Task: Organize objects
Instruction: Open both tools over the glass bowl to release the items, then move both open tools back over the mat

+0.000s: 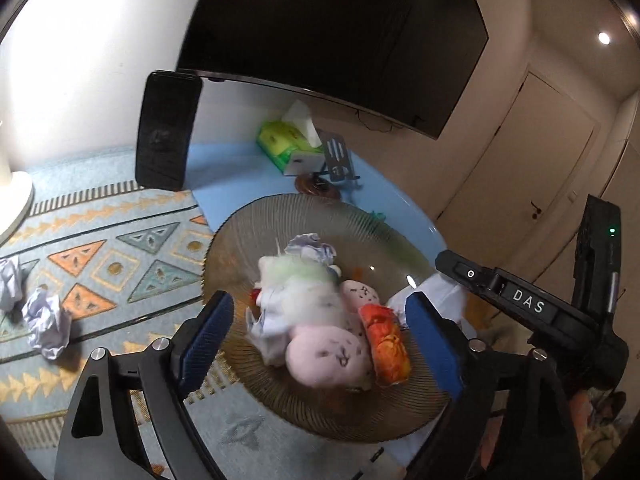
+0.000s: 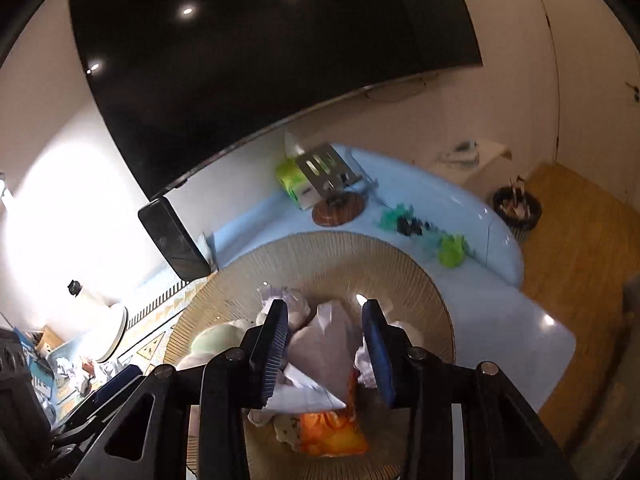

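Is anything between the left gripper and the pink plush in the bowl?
Nothing visible. The left gripper hangs open right over the pink plush in the bowl. An orange packet lies against its right side, crumpled paper on its left.

We are counting one ribbed glass bowl (image 1: 248, 232), and in it we are seeing two pink plush toys (image 1: 328, 356), one orange snack packet (image 1: 386, 344) and one pale green plush (image 1: 296, 272). We are counting two crumpled paper balls (image 1: 46, 326) lying on the rug (image 1: 120, 240). On the blue table (image 2: 440, 200) we are seeing one green tissue box (image 1: 286, 144), one black speaker (image 1: 166, 132) and one round wooden coaster (image 2: 338, 208).
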